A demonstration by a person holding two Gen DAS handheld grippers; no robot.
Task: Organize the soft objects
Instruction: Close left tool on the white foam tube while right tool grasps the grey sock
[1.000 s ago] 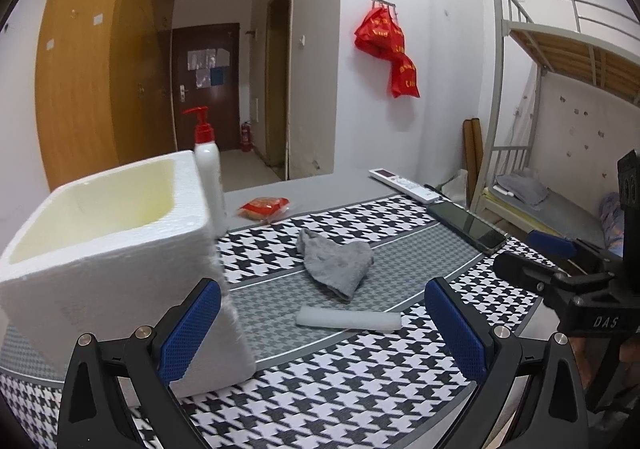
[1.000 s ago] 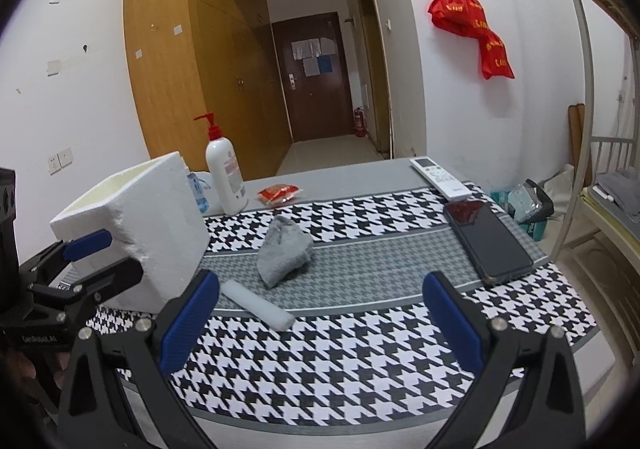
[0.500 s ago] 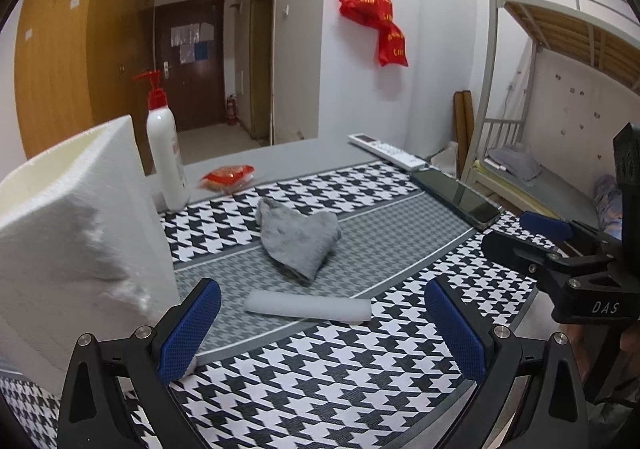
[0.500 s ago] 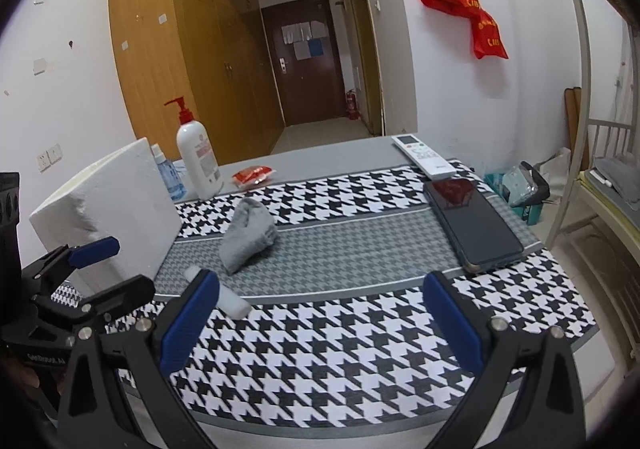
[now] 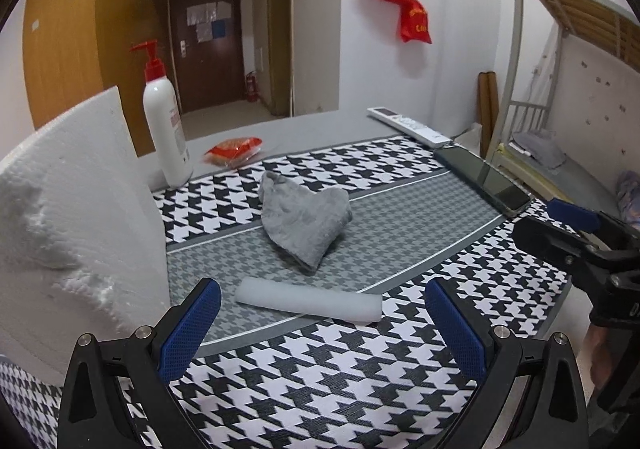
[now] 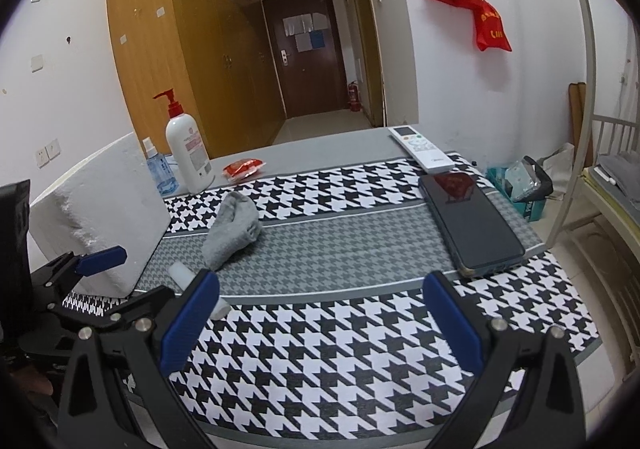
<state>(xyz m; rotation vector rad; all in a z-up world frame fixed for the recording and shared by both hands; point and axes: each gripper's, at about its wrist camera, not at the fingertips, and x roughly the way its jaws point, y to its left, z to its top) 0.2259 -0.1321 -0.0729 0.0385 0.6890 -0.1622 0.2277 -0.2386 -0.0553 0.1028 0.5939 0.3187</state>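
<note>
Grey cloth (image 5: 306,221) lies crumpled beside white foam roll (image 5: 308,301).

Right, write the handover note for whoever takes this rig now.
Left gripper: open, empty, low over the table's near edge, facing the foam roll.
Right gripper: open, empty.
Grey cloth lies crumpled mid-table, just beyond the roll.
Foam box stands at the left.
Done: nothing visibly put away.
Left: the roll and cloth; the box is probably where they go.
</note>
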